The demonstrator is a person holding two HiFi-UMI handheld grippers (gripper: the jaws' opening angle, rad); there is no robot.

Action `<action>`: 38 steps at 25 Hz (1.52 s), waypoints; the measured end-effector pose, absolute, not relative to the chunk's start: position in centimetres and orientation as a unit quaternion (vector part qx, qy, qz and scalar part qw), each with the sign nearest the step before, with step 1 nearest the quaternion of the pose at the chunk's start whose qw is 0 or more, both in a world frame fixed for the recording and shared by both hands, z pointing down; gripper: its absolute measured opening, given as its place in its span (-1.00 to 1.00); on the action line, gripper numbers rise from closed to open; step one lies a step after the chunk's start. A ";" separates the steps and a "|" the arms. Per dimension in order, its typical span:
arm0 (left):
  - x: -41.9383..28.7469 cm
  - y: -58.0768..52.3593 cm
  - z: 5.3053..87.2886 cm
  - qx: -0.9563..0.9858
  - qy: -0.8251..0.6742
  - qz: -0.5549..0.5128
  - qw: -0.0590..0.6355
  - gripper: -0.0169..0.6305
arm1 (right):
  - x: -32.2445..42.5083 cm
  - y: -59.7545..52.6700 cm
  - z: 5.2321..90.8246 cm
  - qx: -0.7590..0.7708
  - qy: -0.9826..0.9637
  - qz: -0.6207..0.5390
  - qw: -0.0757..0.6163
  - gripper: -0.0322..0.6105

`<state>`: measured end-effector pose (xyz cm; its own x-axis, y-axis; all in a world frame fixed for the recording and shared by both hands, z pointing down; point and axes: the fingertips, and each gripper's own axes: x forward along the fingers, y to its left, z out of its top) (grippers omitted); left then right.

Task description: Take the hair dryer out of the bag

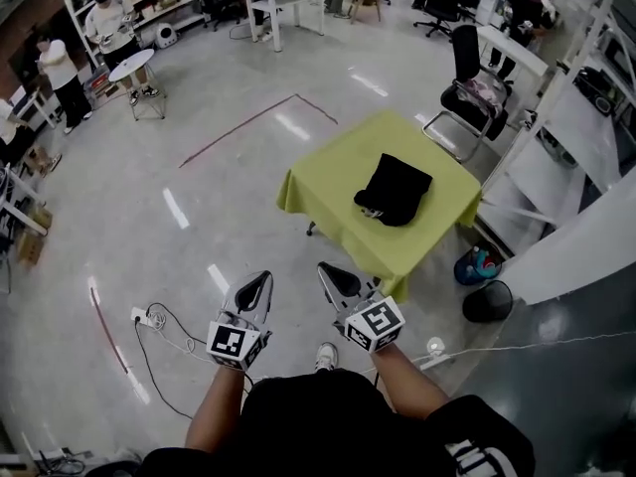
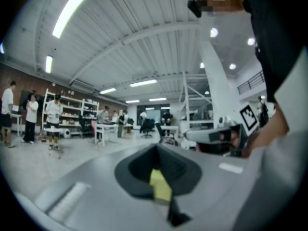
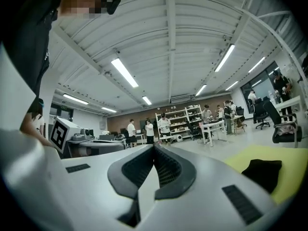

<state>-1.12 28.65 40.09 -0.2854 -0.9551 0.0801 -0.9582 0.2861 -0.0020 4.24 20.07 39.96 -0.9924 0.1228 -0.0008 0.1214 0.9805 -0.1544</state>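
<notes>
Polished grey floor surrounds a square table under lime-green cloth, right of centre, bearing a limp, crumpled black fabric bag. At lower centre, left gripper and right gripper each hold jaws closed, empty.

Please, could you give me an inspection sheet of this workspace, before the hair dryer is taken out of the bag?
Surface: table with yellow-green cloth, ahead of the person.
Job's things: black bag lies on the cloth; hair dryer not visible.
Clutter: nothing seen on the cloth; black bin and blue basket stand on the floor beside the table.
Grippers: left gripper and right gripper are short of the table, jaws shut, empty.
Cables: corded power strip on the floor at the person's left.
Surroundings: office chair beyond the table; people by far shelves.
</notes>
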 end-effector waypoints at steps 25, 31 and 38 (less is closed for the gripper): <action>-12.2 14.2 40.7 0.688 -0.725 0.003 0.022 -0.93 | -5.9 8.0 40.7 0.052 -0.998 0.033 0.022 -0.88; -17.2 11.6 40.2 0.710 -0.704 -0.003 0.017 -0.93 | -9.2 4.9 38.5 0.130 -0.991 0.017 -0.015 -0.88; -21.4 8.7 39.7 0.708 -0.706 -0.008 0.001 -0.93 | -10.0 2.0 39.4 0.202 -0.979 0.021 -0.010 -0.88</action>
